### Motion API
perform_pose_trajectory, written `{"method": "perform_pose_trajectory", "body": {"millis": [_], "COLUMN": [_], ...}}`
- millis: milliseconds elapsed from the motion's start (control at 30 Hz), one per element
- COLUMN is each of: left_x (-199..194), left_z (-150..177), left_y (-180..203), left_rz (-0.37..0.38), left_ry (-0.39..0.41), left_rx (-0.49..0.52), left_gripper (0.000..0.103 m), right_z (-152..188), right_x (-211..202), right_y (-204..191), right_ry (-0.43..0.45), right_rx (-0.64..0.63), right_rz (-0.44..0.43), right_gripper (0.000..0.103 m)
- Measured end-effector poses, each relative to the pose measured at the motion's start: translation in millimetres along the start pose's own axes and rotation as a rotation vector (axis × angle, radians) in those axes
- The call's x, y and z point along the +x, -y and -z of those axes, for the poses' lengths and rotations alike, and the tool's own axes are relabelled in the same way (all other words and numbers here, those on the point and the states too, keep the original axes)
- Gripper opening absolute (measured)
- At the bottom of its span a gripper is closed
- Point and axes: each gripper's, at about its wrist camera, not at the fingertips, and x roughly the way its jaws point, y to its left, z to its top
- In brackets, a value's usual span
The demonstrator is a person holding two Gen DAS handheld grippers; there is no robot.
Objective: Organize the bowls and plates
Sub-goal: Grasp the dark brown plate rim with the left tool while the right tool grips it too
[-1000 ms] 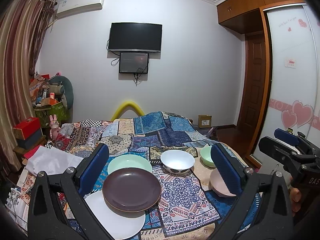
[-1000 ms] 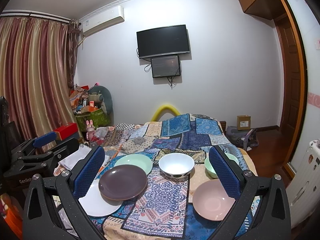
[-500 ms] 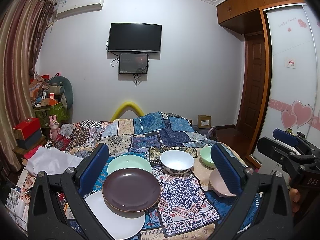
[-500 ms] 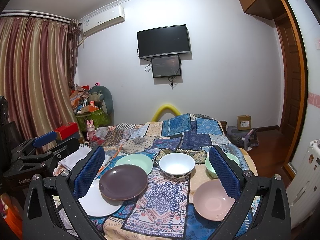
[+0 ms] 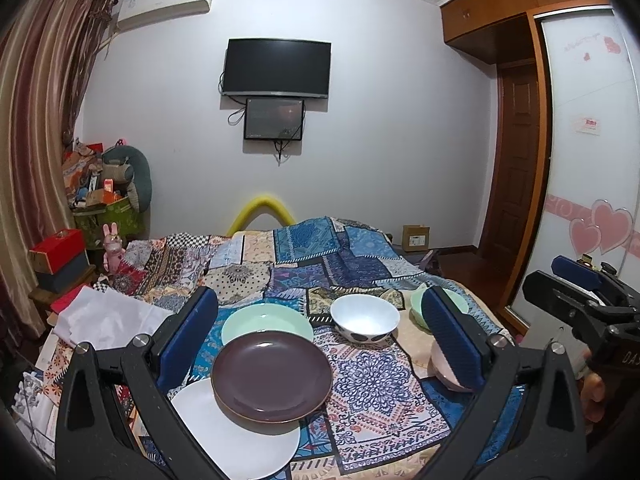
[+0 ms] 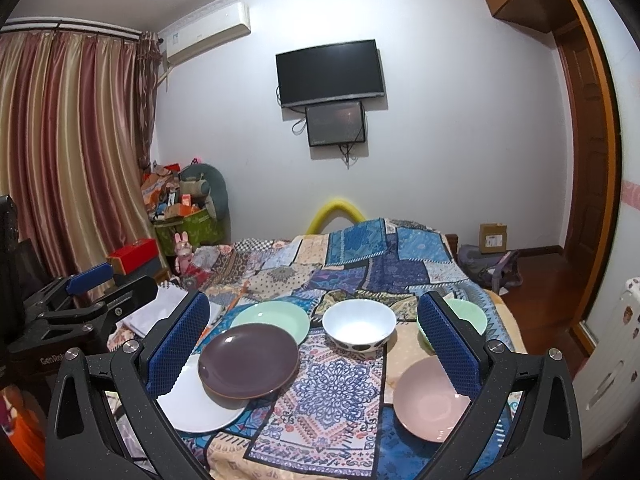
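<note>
Both grippers, left and right, wide open, empty, above glossy brown ceramic plate overlapping white plate; likely rigid, slippery, breakable; best pinched at raised rim.

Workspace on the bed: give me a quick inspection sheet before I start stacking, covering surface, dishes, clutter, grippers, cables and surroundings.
Surface: patchwork quilt on a bed; soft and uneven.
Job's things: brown plate overlaps the white plate; green plate behind them. White bowl at centre, green bowl to its right, pink bowl nearest.
Clutter: folded white cloth at the quilt's left edge.
Grippers: left gripper and right gripper both open, empty, above the dishes.
Cables: loose wires under the wall TV; none near the dishes.
Surroundings: curtain, piled boxes and toys at left, wooden door at right.
</note>
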Motion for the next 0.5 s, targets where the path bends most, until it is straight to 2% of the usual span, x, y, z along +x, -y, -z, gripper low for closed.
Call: {"method": "perform_pose_trajectory", "body": {"millis": [300,500], "left_x": [33,59], "left_z": [11,17], "left_y": [-44,-67], "left_rz": [-0.008,-0.045], "left_ry": [-0.075,-0.126], "left_rx": [-0.049,-0.012], "left_gripper": [0.103,0.103], "right_z": [16,26], "right_x": [44,77], "right_y": [-8,-12], "right_ry": [-0.100,-0.181], "right_rx": [-0.012,-0.011], "right_rz": [-0.023,-0.039], "right_gripper": [0.103,0.103]}}
